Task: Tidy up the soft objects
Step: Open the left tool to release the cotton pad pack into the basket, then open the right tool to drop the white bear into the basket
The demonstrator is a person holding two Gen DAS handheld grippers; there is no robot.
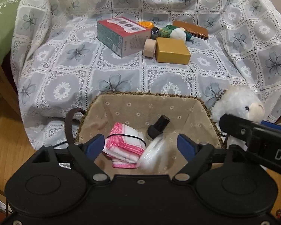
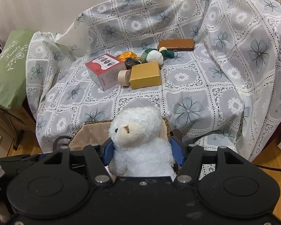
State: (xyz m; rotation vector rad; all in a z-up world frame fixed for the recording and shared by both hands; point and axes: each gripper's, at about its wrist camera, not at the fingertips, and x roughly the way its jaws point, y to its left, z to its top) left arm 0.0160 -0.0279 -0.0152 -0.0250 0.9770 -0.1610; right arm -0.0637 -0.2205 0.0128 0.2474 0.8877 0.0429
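Your left gripper (image 1: 140,146) hangs wide open over the basket (image 1: 149,101), holding nothing. Your right gripper (image 2: 143,154) fingers clamp the white teddy (image 2: 140,142) beside the basket rim. Carry it above the lining, then release.

Floral lace cloth (image 2: 206,93) drapes furniture; wooden floor (image 1: 7,136), pale wall (image 2: 46,3).

Both wrist cameras look steeply down past their own jaws, close over the lined basket (image 1: 110,108) – each sees the draped chair (image 2: 224,75) toward 12 o'clock, and both share the white plush toy (image 2: 140,140).
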